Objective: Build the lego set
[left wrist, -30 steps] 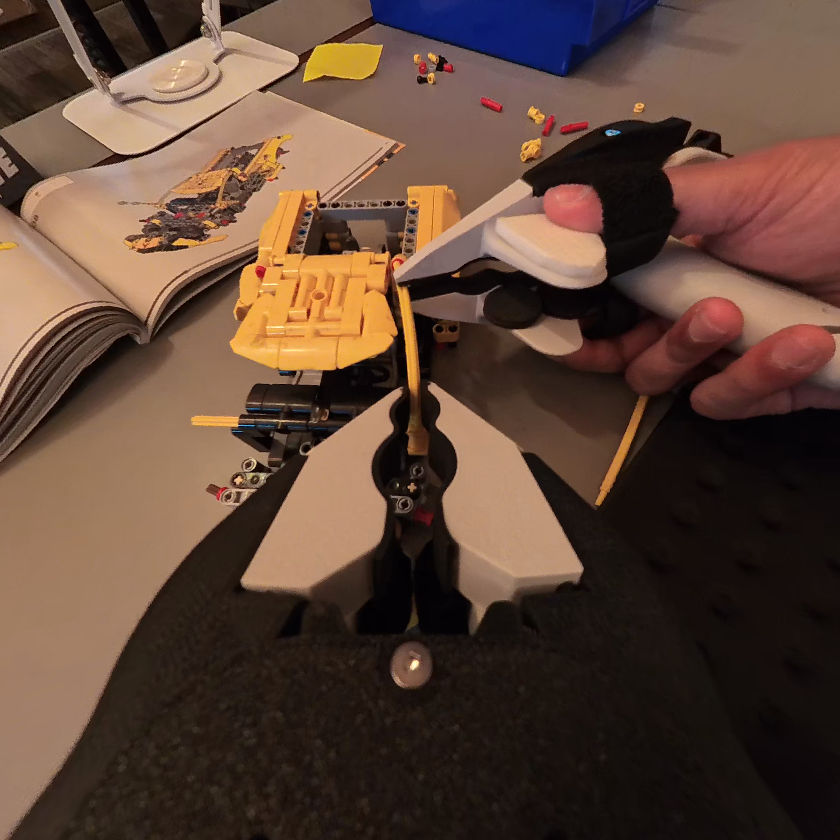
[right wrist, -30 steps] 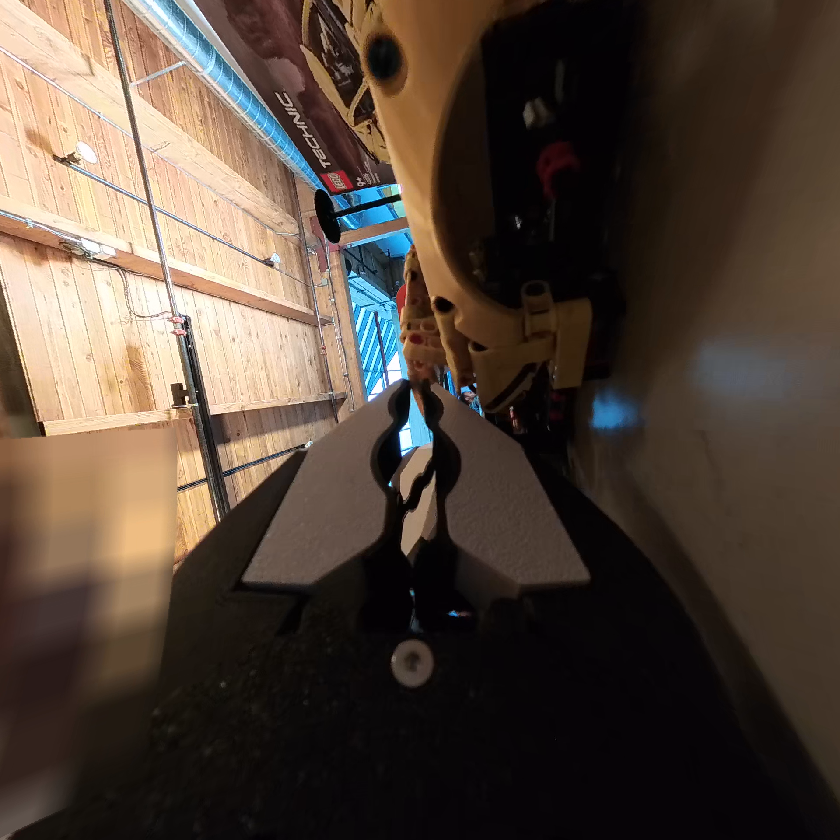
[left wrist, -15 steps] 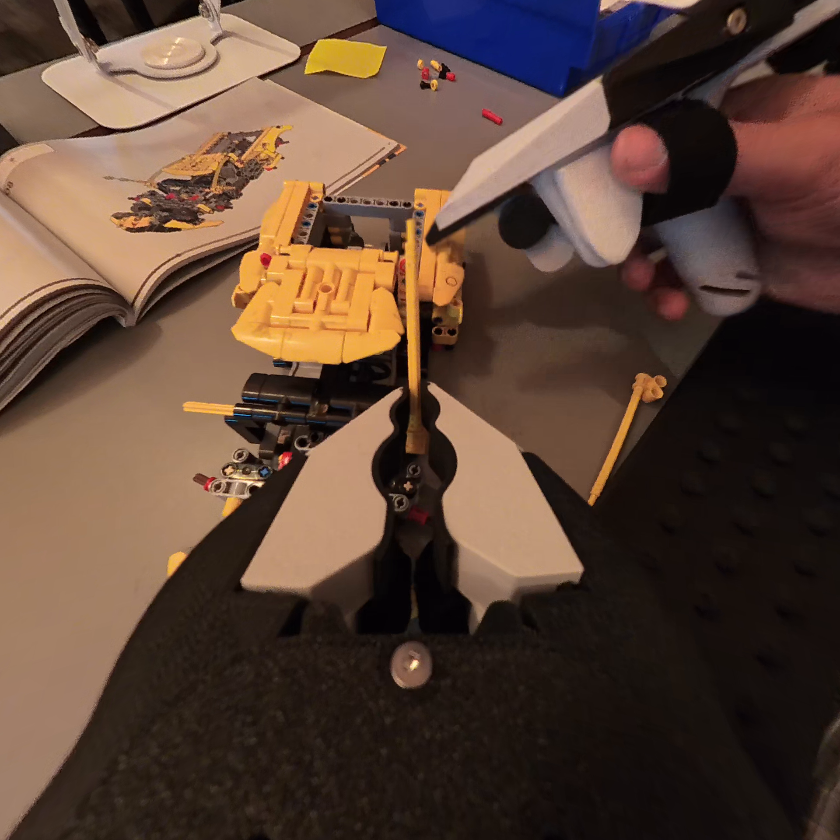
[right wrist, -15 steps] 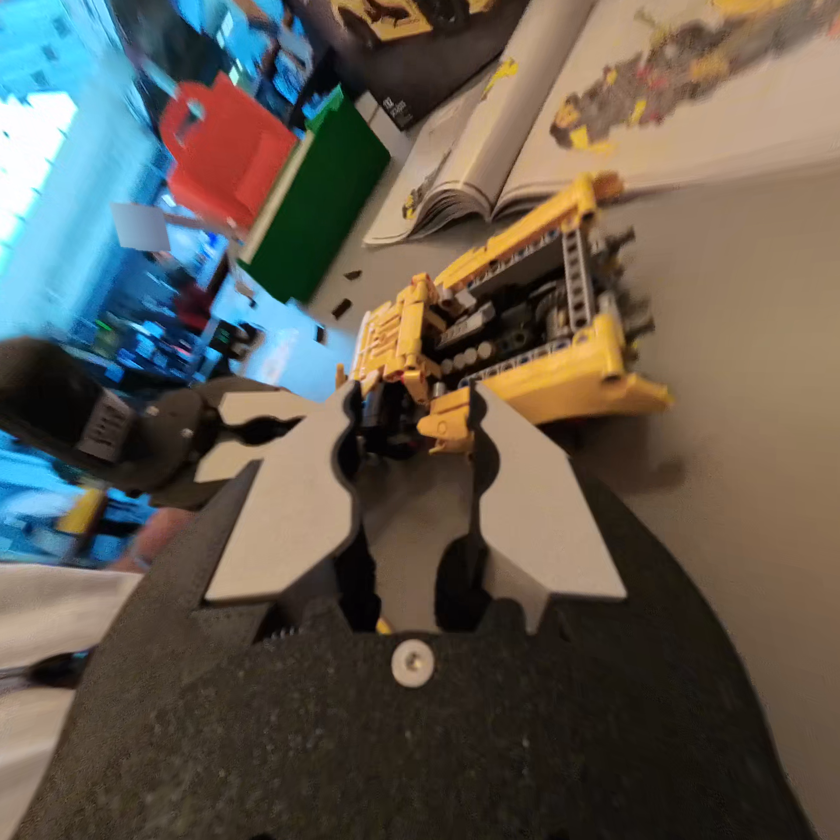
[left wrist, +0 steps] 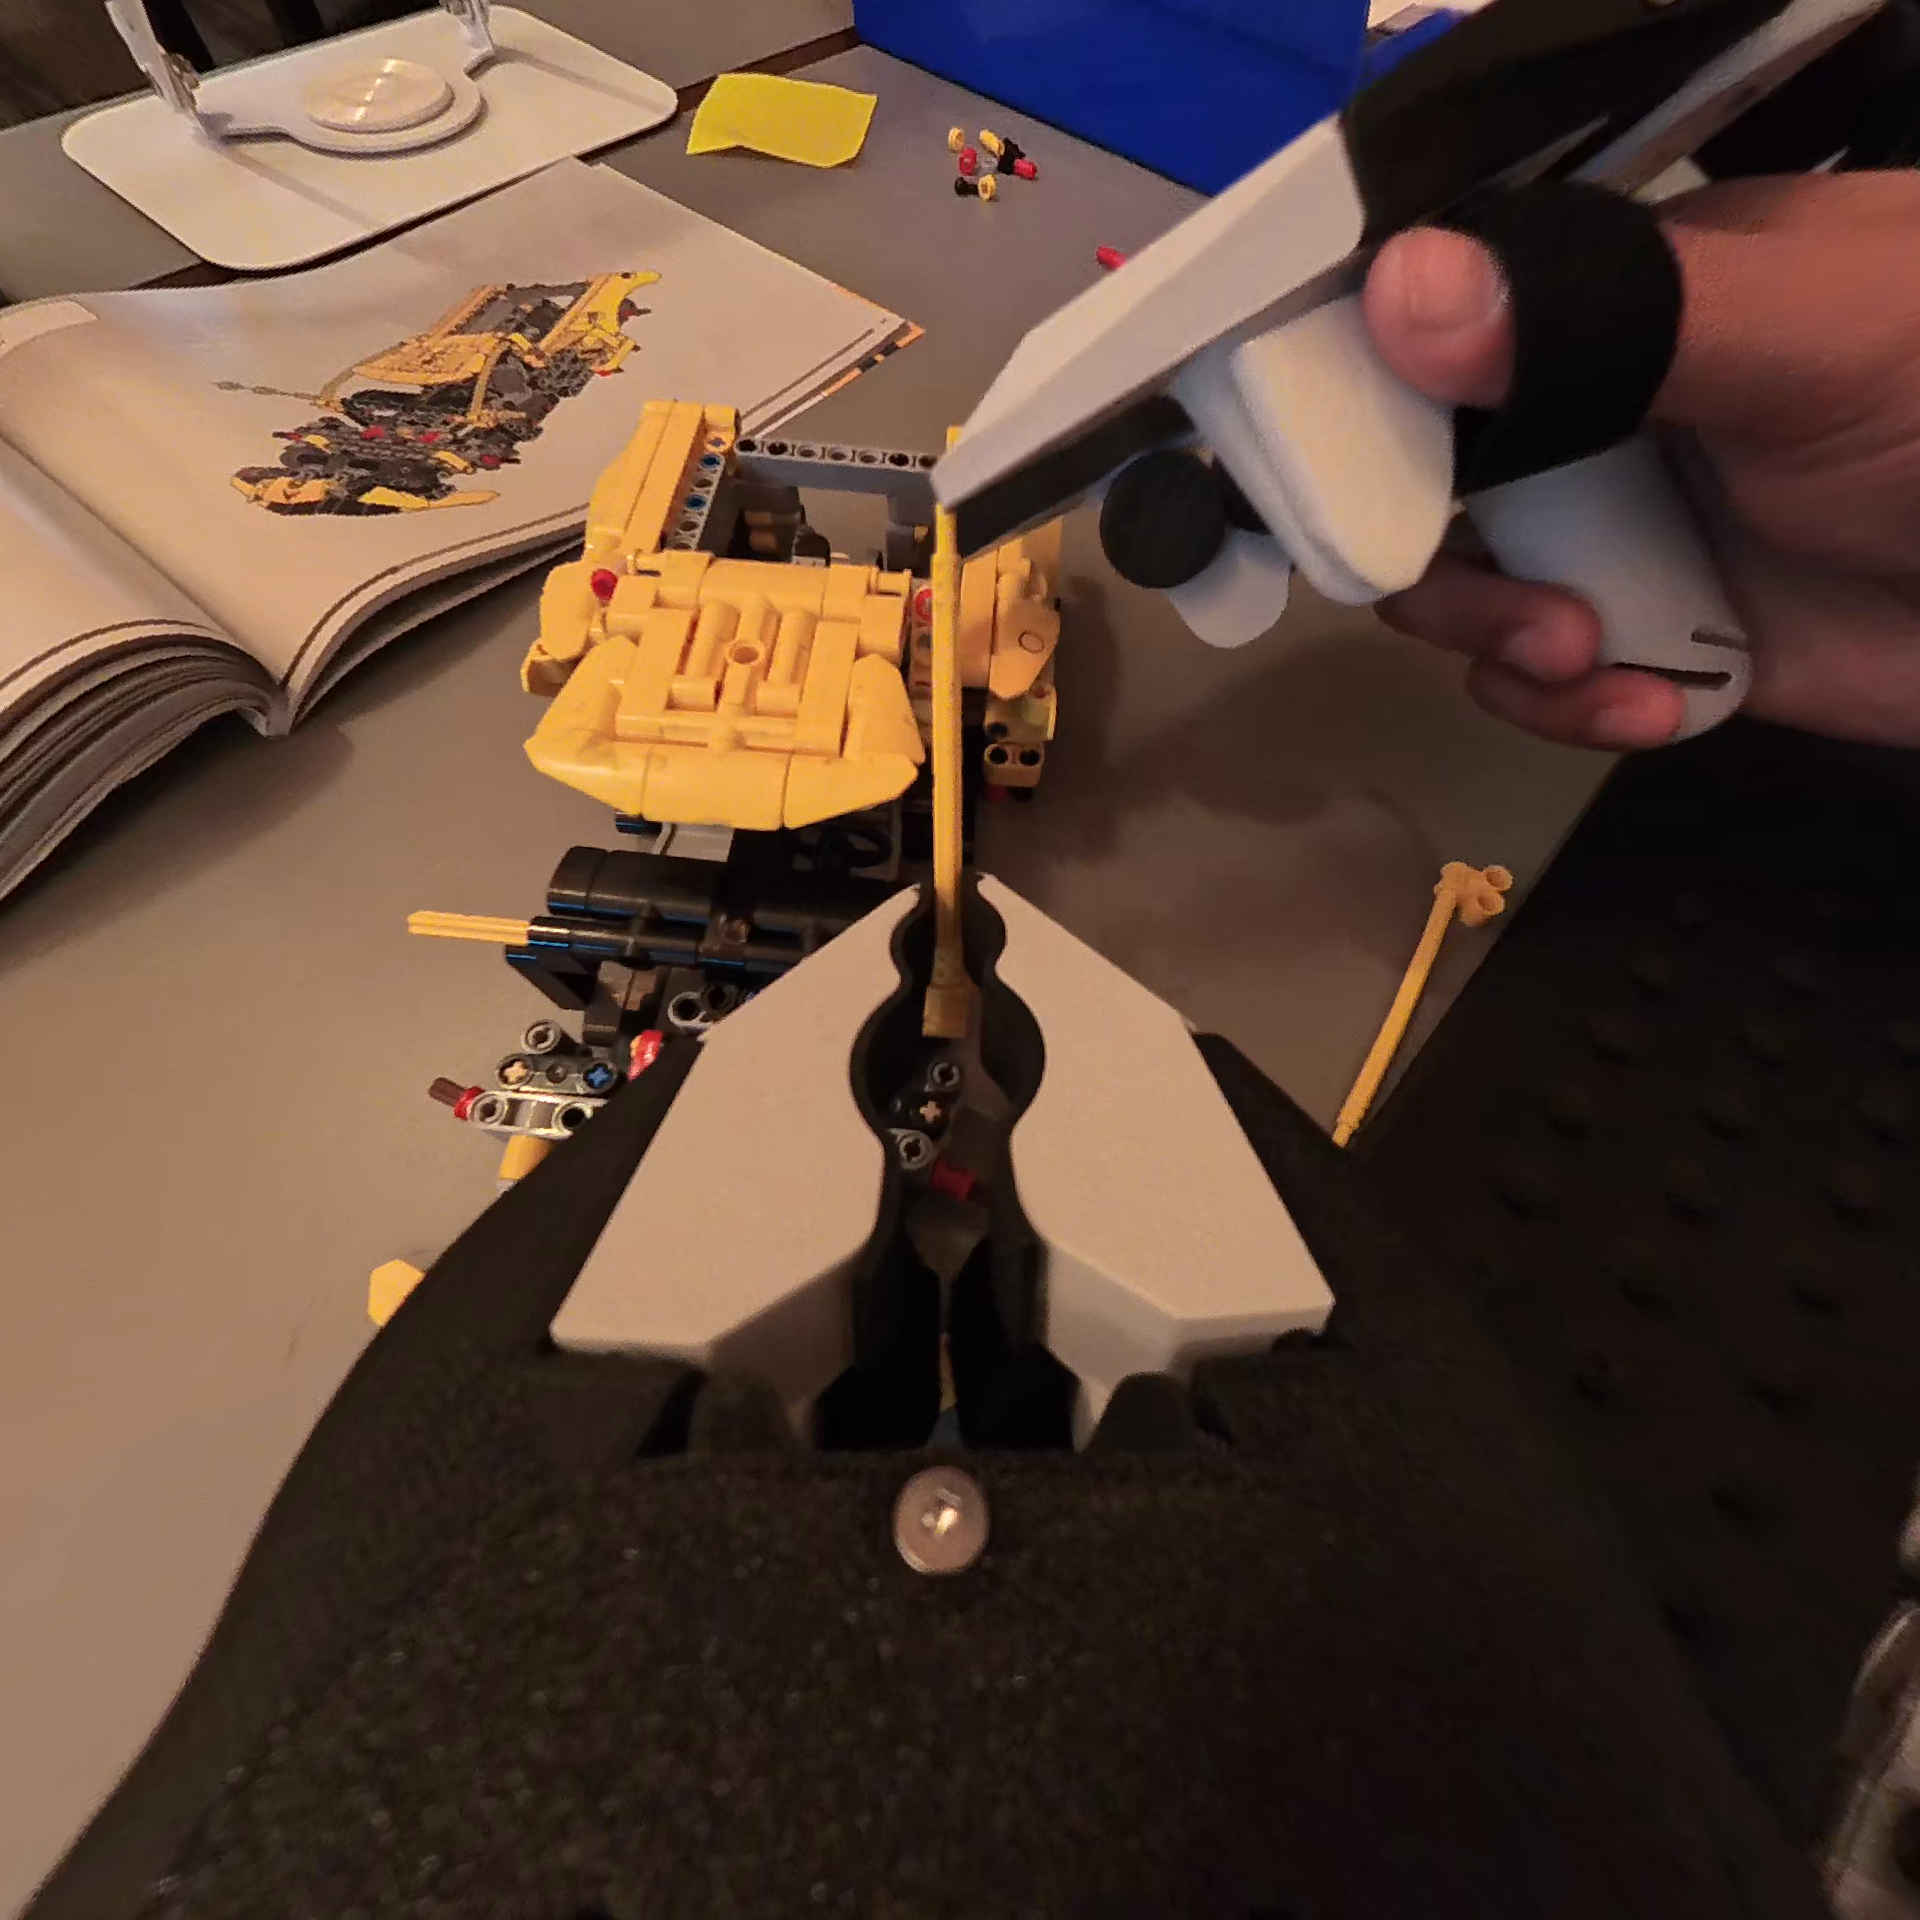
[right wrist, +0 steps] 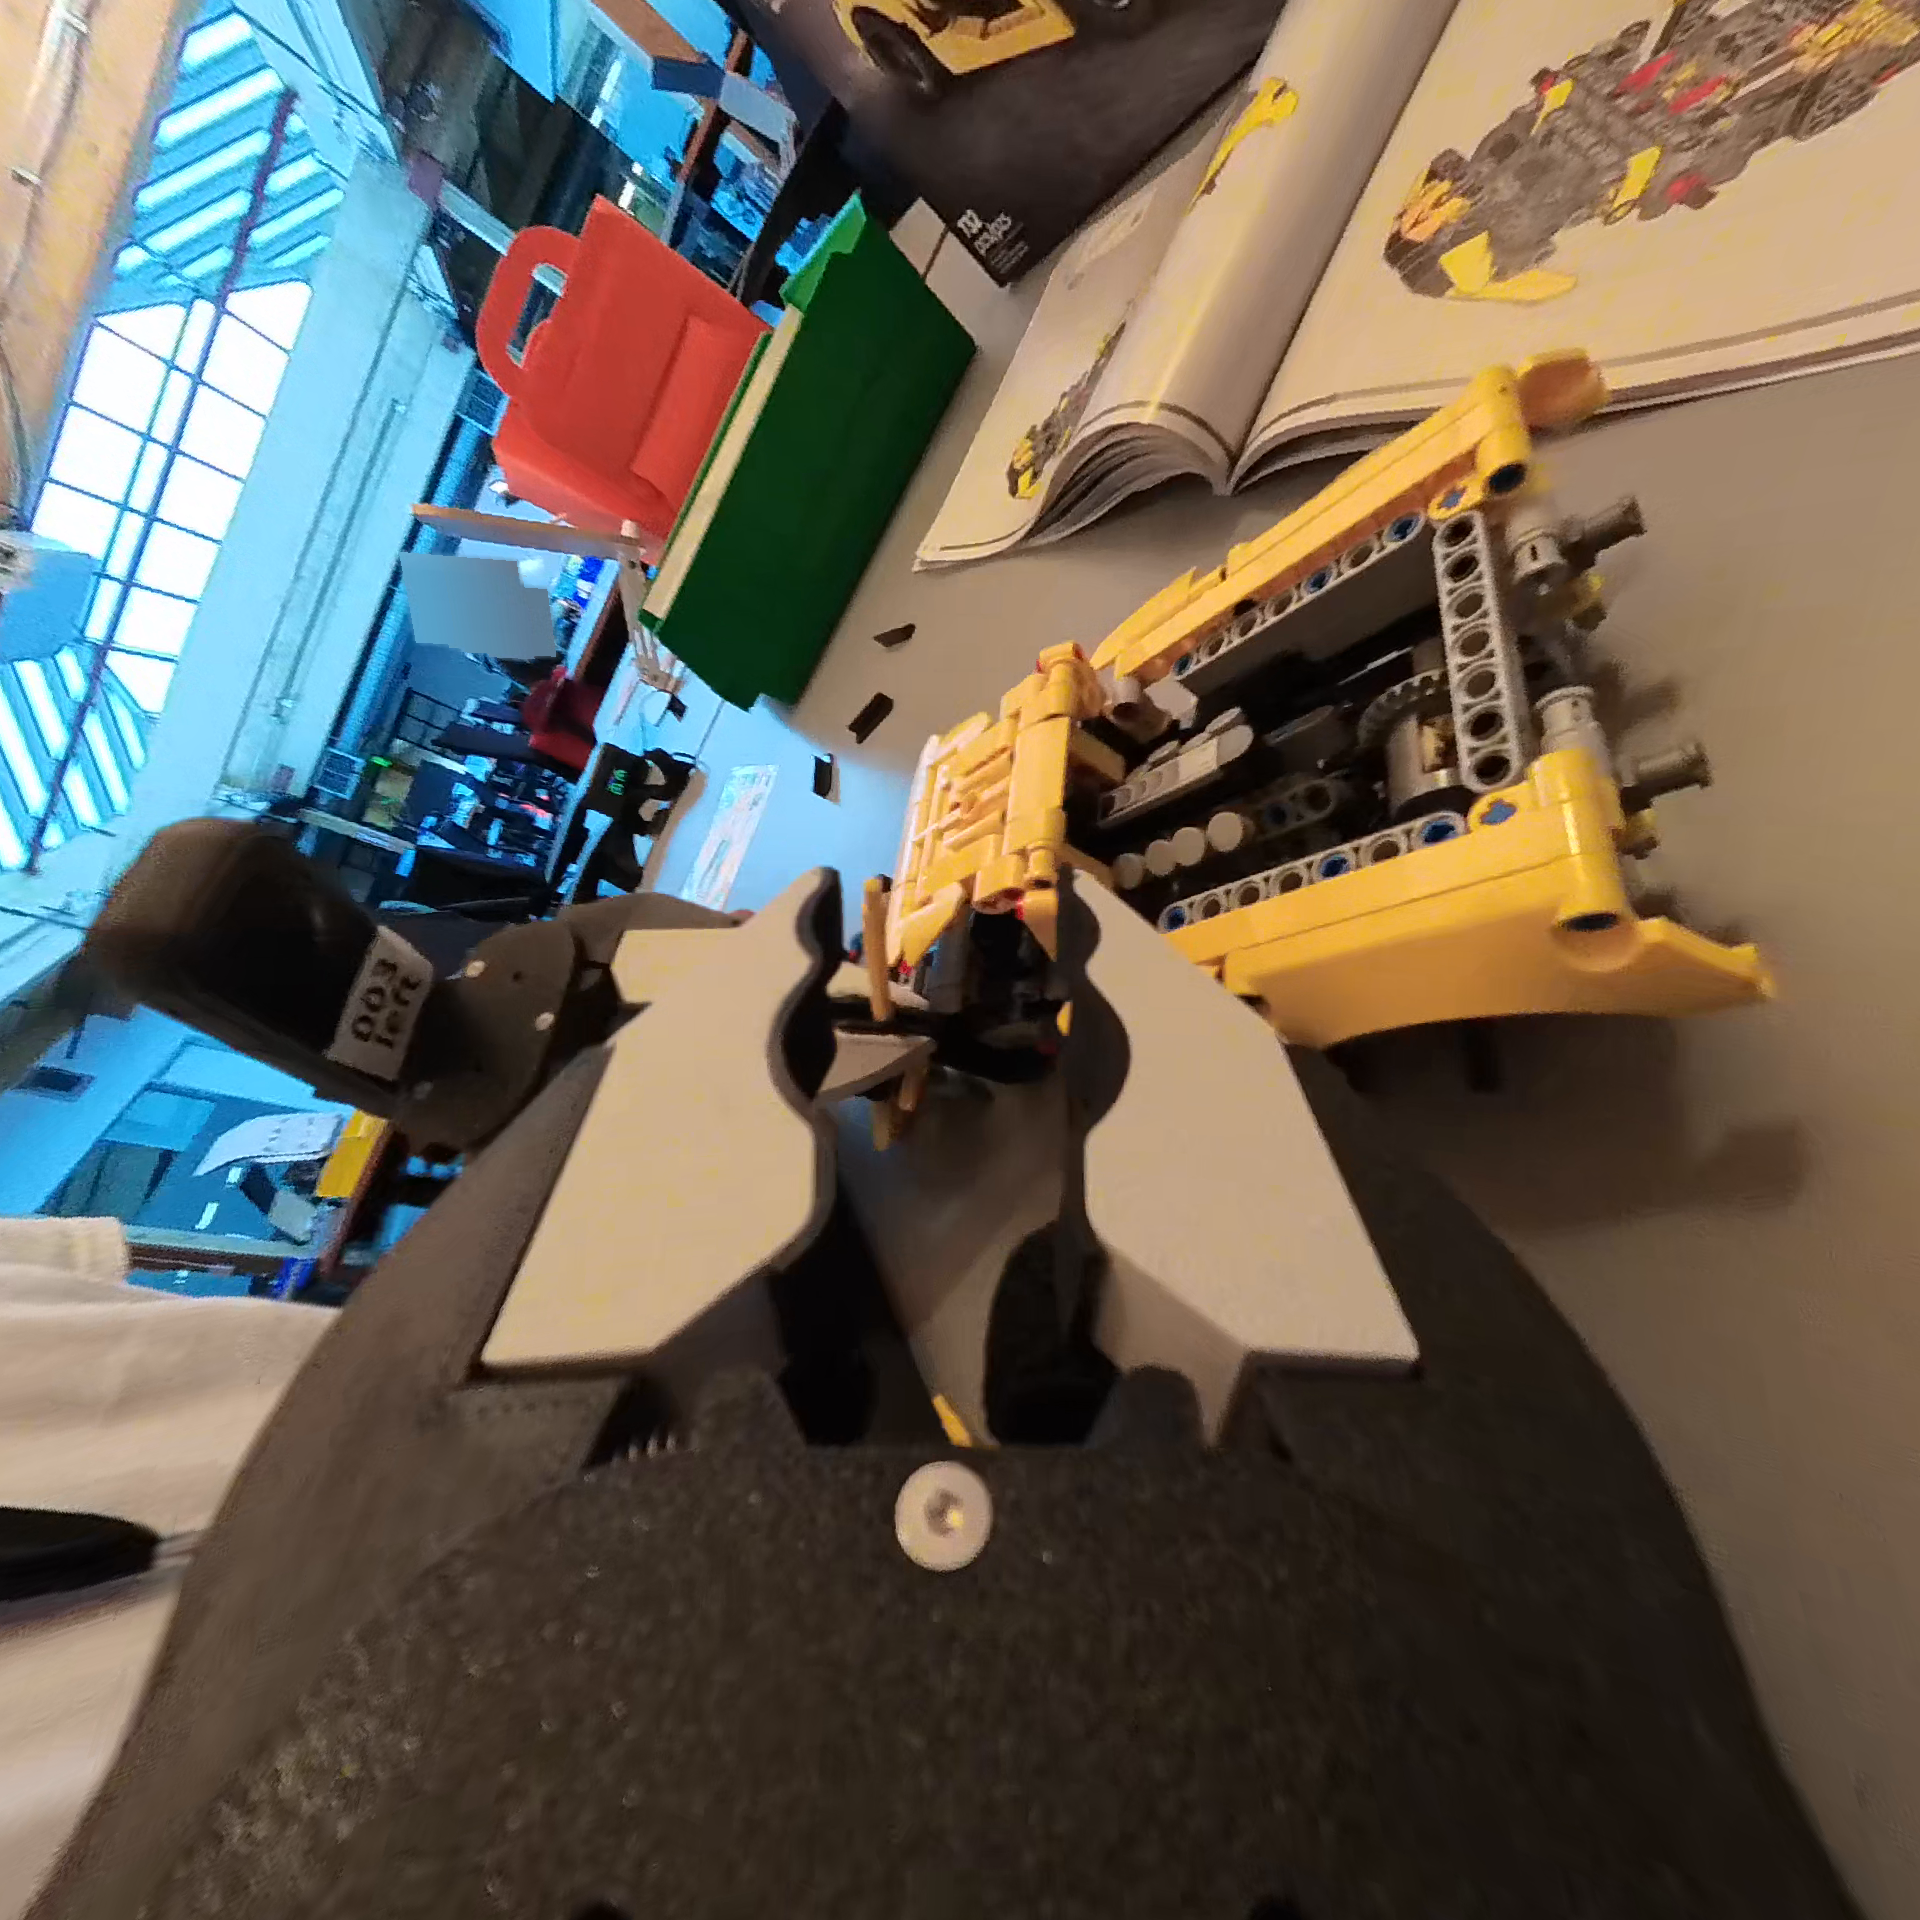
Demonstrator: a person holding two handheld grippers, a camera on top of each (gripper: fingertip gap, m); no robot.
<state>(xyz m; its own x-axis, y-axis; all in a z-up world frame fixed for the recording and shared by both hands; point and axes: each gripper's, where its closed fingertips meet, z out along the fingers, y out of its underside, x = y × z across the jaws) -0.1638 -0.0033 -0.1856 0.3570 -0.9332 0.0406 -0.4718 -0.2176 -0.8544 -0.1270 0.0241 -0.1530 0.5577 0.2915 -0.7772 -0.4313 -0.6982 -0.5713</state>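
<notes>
The partly built yellow Lego vehicle (left wrist: 727, 686) lies on the grey table; the right wrist view shows it from its open rear (right wrist: 1351, 790). My left gripper (left wrist: 948, 894) is shut on the near end of a thin yellow flexible rod (left wrist: 943, 727) that runs forward over the model's right side. My right gripper (right wrist: 951, 904) is open and empty. In the left wrist view, held by a hand, its tip (left wrist: 961, 499) hovers at the rod's far end. The left gripper's tip with the rod also shows in the right wrist view (right wrist: 873, 1055).
An open instruction book (left wrist: 312, 416) lies left of the model. Behind are a white stand base (left wrist: 364, 114), a yellow sheet (left wrist: 779, 120), loose small parts (left wrist: 987, 166) and a blue bin (left wrist: 1122, 62). A second yellow rod (left wrist: 1403, 1008) lies beside a black mat (left wrist: 1662, 1143). A green box (right wrist: 821, 468) stands far off. The gap from one gripper's tips to the other's is roughly 6 cm.
My right gripper went from shut at the rod and model to open, lifted away and turned, and now hovers at the rod's far end. My left gripper still holds the rod, now straighter.
</notes>
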